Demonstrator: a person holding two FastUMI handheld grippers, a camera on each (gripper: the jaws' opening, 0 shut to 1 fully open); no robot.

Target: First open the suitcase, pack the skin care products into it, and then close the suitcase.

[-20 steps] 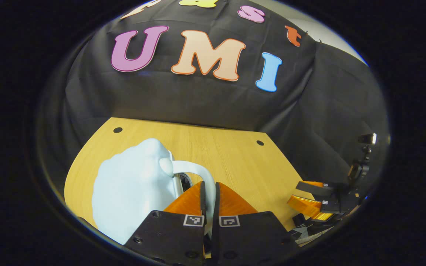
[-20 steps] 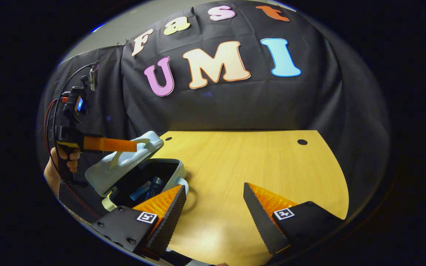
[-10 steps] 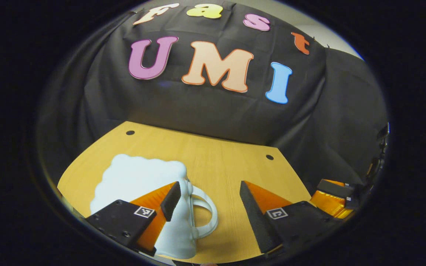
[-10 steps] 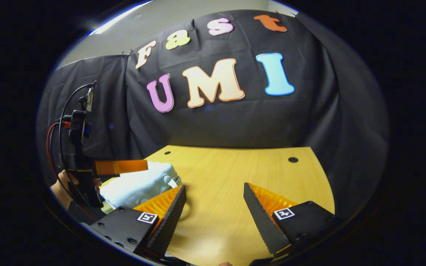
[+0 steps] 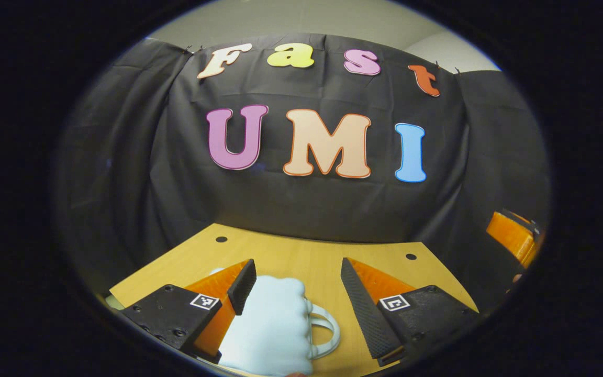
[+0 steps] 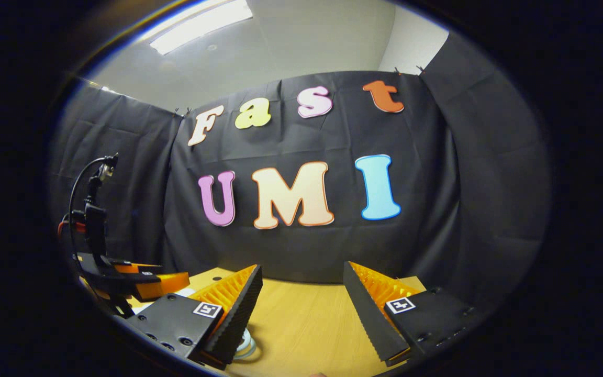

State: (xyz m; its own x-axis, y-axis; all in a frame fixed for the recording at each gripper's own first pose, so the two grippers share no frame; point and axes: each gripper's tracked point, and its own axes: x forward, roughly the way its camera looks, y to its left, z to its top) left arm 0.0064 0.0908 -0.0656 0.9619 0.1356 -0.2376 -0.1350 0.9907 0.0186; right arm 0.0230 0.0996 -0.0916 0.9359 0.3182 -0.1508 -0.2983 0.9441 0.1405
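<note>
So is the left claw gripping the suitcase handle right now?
No, the left claw is open above the closed suitcase, its handle untouched.

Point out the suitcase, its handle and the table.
suitcase (image 5: 272,324): left gripper view, on its closed pale-blue lid.
handle (image 5: 329,335): left gripper view, on the white loop's outer curve.
table (image 5: 301,256): left gripper view, on bare wood behind the suitcase.

Recording booth, black cloth wall (image 5: 301,209), wooden table (image 5: 291,256), ceiling light (image 6: 202,23)

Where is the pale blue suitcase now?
In the left gripper view, the closed pale blue suitcase lies on the wooden table, low between the open left gripper's fingers.
</note>
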